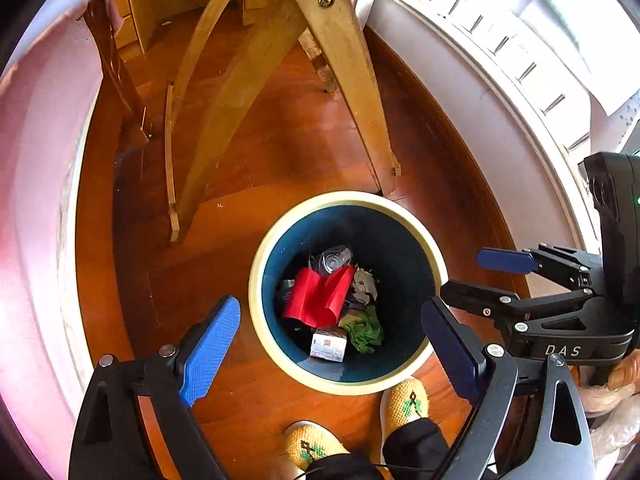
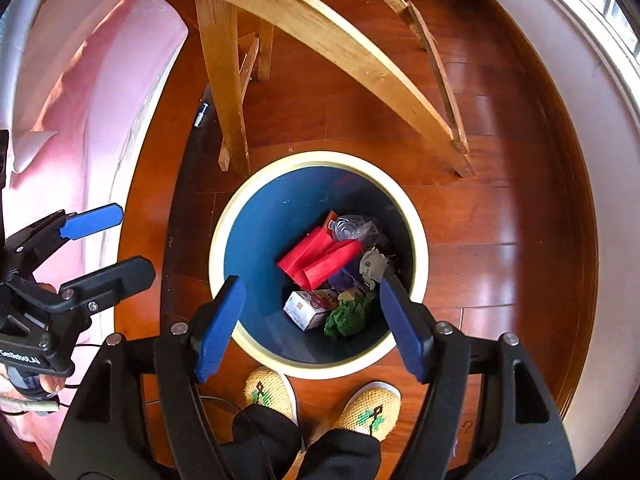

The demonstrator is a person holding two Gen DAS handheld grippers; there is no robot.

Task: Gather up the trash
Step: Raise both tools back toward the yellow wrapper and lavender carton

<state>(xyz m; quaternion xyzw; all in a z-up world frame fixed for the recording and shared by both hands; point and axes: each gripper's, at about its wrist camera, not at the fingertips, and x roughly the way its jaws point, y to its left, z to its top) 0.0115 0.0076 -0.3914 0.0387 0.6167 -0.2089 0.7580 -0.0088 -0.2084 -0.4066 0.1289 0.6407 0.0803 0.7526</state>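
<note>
Wooden floor (image 2: 500, 240) underfoot, reddish and glossy, with pale chair legs (image 2: 224, 92) crossing above and pink bedding (image 2: 80, 92) off to one side. Standing on it, close to a pair of yellow knitted slippers (image 2: 372, 408), a round bin (image 2: 320, 368) — cream rim, dark blue inside.

Already lying at the bottom of the bin: a folded red sheet (image 2: 316, 260), a small white carton (image 2: 308, 308), a crumpled green wad (image 2: 348, 316), a clear plastic cup (image 2: 352, 228) and some pale scraps (image 2: 372, 264). Trash therefore inside the bin, not in either tool.

Left gripper (image 1: 332, 344) hanging over the bin's near edge, jaws spread wide, nothing between the blue pads (image 1: 208, 352). Right gripper (image 2: 312, 320) pointing steeply down over the bin mouth, jaws likewise parted and empty; seen from the left camera too, off to the side, with pads apart.

Judged step: a drop into the bin just completed, or at least both tools released above it. Nothing gripped, so no more to let go here.

Next move, as a guess — lift both tools clear of the rim without knocking it, then turn away toward whatever rubbish is left in the room. One small candidate visible: a thin white object (image 2: 201, 114) on the floor by a chair leg, too small to identify. Care needed near the chair legs and the slippers when swinging out.
</note>
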